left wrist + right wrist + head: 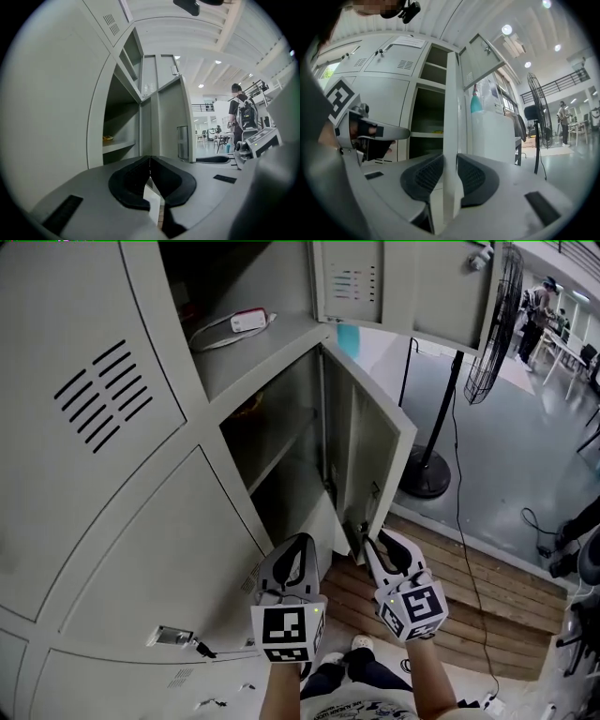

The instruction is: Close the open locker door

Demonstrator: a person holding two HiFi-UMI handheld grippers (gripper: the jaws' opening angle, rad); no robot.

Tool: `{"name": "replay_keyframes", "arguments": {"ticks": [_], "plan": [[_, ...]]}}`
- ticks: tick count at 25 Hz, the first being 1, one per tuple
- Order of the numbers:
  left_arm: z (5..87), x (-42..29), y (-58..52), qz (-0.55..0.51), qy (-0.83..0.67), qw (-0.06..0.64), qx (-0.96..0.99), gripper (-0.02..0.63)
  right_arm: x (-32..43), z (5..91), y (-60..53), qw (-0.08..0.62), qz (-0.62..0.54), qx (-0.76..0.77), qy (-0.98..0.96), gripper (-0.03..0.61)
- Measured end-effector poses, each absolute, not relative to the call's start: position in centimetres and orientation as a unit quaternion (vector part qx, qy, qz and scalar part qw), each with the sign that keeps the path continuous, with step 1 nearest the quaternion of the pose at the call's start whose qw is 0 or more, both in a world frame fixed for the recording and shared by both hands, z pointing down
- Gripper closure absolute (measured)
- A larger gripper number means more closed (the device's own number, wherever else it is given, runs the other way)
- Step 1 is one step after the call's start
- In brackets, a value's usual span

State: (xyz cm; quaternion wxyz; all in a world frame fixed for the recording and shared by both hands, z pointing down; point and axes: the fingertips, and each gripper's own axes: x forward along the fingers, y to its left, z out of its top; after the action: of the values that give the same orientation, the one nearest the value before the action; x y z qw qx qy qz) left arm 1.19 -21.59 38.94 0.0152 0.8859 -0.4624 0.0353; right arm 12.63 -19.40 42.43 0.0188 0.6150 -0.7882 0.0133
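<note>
The open locker door (370,460) is grey metal and swings out to the right from the middle row of the lockers. My right gripper (372,542) holds its free edge near the bottom corner. In the right gripper view the door's thin edge (451,108) runs up between the jaws, and my right gripper (450,159) is shut on it with both pads pressing. My left gripper (298,549) hangs just left of it in front of the open compartment (281,465). With its tips touching, my left gripper (150,160) is shut and holds nothing.
An upper locker door (412,287) also stands open, with a white cable and plug (246,322) on that shelf. A standing fan (492,324) and its round base (425,474) are to the right. Wooden planks (459,592) lie underfoot. A person (539,310) stands far back.
</note>
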Motion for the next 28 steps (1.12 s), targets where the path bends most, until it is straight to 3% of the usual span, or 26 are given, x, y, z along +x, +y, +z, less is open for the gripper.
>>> {"name": "replay_keyframes", "arguments": {"ticks": [28], "plan": [[38.0, -5.8, -20.6, 0.023, -0.535, 0.015, 0.845, 0.606, 2.9, 42.4, -21.7, 0.03, 0.004, 0.54, -0.841, 0.483]]}}
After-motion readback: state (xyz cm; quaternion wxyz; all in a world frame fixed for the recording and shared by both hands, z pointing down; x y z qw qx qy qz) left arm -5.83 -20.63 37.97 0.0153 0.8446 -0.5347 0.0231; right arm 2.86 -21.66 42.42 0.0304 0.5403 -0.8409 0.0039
